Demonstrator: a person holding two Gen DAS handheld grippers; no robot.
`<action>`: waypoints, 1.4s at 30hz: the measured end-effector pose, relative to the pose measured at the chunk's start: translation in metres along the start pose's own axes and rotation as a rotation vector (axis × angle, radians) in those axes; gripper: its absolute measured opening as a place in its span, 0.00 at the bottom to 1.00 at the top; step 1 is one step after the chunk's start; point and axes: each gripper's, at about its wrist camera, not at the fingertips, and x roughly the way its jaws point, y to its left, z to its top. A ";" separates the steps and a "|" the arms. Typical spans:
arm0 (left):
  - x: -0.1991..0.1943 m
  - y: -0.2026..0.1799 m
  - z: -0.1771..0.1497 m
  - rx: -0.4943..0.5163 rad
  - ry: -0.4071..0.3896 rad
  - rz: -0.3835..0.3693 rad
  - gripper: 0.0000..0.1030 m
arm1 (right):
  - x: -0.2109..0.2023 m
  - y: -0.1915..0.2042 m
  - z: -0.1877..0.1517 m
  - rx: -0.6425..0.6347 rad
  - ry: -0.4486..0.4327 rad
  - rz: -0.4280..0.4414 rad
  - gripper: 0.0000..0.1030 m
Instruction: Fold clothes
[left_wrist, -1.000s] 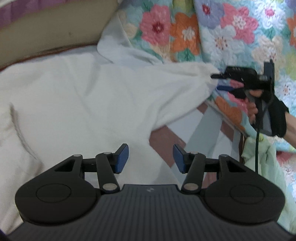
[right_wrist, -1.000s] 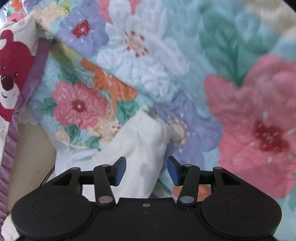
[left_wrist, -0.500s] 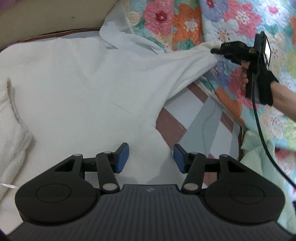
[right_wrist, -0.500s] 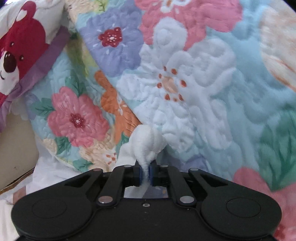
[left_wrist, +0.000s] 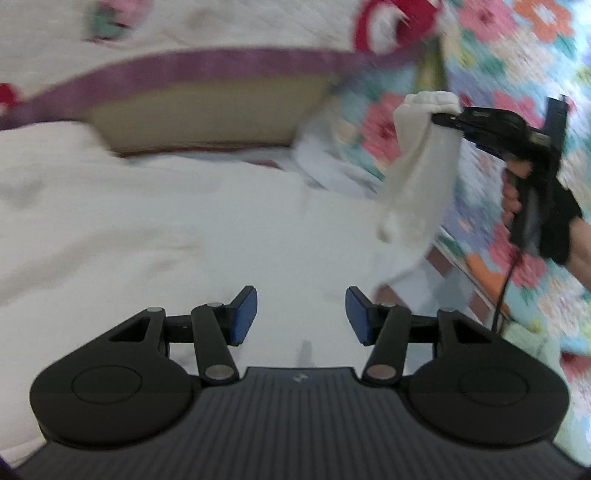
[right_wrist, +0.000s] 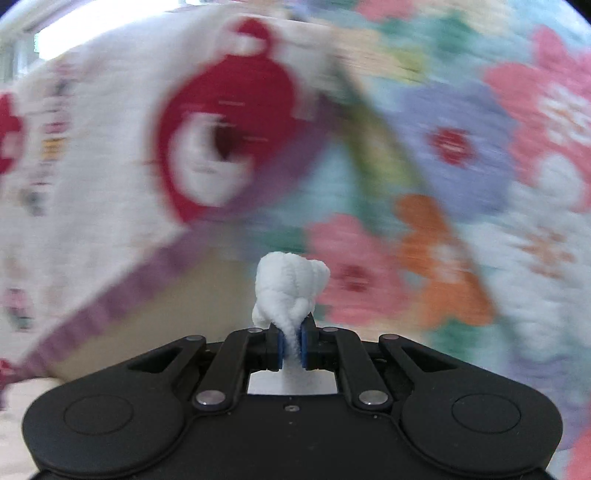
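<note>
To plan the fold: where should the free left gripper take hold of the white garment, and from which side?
Grip the hanging edge of the white garment below the right gripper, which pinches one corner. Come from the left gripper side: that edge hangs free.

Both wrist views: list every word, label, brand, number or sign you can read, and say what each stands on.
No readable text in either view.
Small pale emblem on the ribbed black housing of the left gripper: a logo mark, no letters legible.
Coloured marks on the white pillow with red bear print: too blurred to read.
White knitted garment, floral quilted blanket: no writing.
</note>
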 end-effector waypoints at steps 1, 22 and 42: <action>-0.011 0.007 0.000 -0.004 -0.009 0.031 0.49 | 0.000 0.019 -0.001 -0.004 -0.003 0.043 0.10; -0.158 0.213 -0.072 -0.756 -0.263 0.171 0.64 | -0.031 0.338 -0.151 -0.457 0.424 0.909 0.38; -0.085 0.196 -0.046 -0.467 -0.115 0.210 0.74 | -0.043 0.164 -0.175 -0.677 0.411 0.204 0.22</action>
